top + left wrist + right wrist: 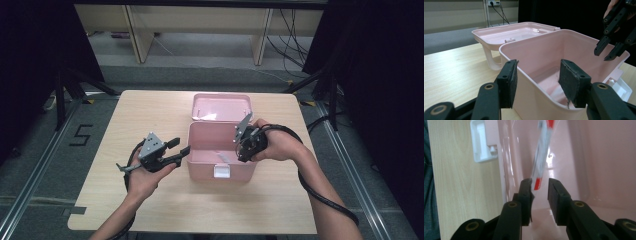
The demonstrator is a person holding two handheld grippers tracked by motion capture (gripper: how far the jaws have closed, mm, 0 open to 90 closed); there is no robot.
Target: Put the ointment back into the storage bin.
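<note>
The right gripper [244,145] is held over the right part of the open box and points down into it. In the right gripper view its two black jaws stand apart, with a gap between the pads, and they press on nothing. Between and just beyond the pads [526,192] there is a thin packet in clear wrapping with white and red parts [541,157]. It is blurred, and its lower red end lies in the gap close to the left pad; I cannot tell if it touches that pad. The packet is inside the box, over its shiny pink floor.

The left gripper [181,148] is at the left side of the box, and its jaws are also spread. In the left gripper view one pad is outside the left wall of the box and the other pad [570,80] is inside, so the rim passes between them. The pads do not press on the wall.

The pink plastic box with rounded corners [200,167] stands near the middle of the light wooden table [150,210]. It has a white latch [222,171] on its near wall. Its pink lid [220,100] is swung fully open and lies behind the box on the table, inner side up. In the high view the packet shows as a pale strip [223,157] on the floor of the box, near the latch side.
</note>
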